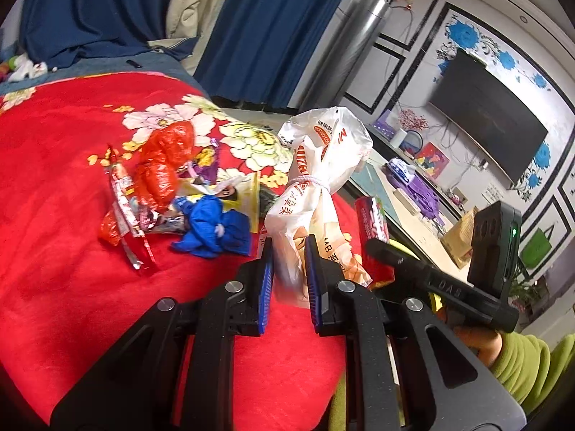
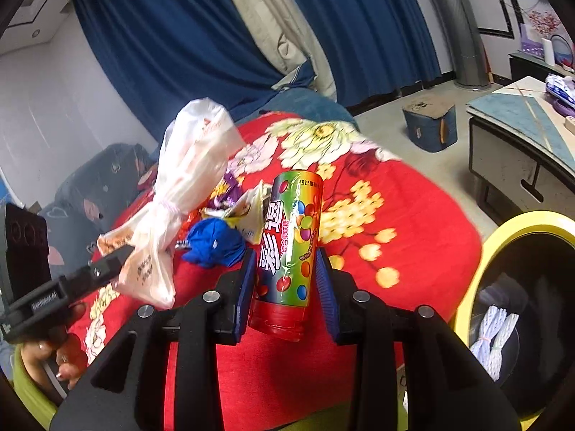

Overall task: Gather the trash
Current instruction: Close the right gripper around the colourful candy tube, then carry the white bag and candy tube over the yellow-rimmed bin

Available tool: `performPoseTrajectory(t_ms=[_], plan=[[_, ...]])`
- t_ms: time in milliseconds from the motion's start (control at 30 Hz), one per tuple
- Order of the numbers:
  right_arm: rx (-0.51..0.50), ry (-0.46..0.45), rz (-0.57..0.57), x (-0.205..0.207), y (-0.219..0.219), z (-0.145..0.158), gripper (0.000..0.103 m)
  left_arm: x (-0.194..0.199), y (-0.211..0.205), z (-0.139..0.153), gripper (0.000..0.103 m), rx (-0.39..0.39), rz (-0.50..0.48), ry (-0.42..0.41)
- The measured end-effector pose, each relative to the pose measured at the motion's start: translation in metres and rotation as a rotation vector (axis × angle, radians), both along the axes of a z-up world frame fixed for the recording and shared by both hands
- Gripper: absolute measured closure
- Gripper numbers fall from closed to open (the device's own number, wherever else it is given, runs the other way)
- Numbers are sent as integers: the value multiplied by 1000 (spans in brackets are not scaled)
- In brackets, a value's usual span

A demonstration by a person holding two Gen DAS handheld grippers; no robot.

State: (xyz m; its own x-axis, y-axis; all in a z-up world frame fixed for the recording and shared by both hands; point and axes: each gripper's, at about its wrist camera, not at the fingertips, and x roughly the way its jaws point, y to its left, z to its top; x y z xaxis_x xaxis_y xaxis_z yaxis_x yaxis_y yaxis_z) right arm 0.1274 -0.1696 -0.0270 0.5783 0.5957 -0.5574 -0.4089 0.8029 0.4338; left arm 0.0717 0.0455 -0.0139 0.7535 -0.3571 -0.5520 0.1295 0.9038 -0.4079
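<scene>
here, one white printed plastic bag tied at its neck [image 1: 316,179] is pinched in the left gripper [image 1: 289,251], raised above the red floral blanket [image 1: 54,165]; one colourful cylindrical candy tube [image 2: 291,248] stands upright, clamped in the right gripper [image 2: 285,273], beside one yellow-rimmed bin [image 2: 478,276]; one blue crumpled cloth [image 1: 215,230] lies on the blanket.

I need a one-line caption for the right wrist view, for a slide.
Right gripper holds a colourful candy tube above the red blanket, beside a yellow-rimmed bin.
</scene>
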Motion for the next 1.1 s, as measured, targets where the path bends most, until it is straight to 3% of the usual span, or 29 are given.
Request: performPoseTrajectory(t_ms=[533,1100], plan=[[25,-31,-182,-3,-79,12,72,3,-47,-9,92,57,-130,-15],[-32,-131,-368,-21,-159,19,72,16,-110,-38,92,152,-258,30]])
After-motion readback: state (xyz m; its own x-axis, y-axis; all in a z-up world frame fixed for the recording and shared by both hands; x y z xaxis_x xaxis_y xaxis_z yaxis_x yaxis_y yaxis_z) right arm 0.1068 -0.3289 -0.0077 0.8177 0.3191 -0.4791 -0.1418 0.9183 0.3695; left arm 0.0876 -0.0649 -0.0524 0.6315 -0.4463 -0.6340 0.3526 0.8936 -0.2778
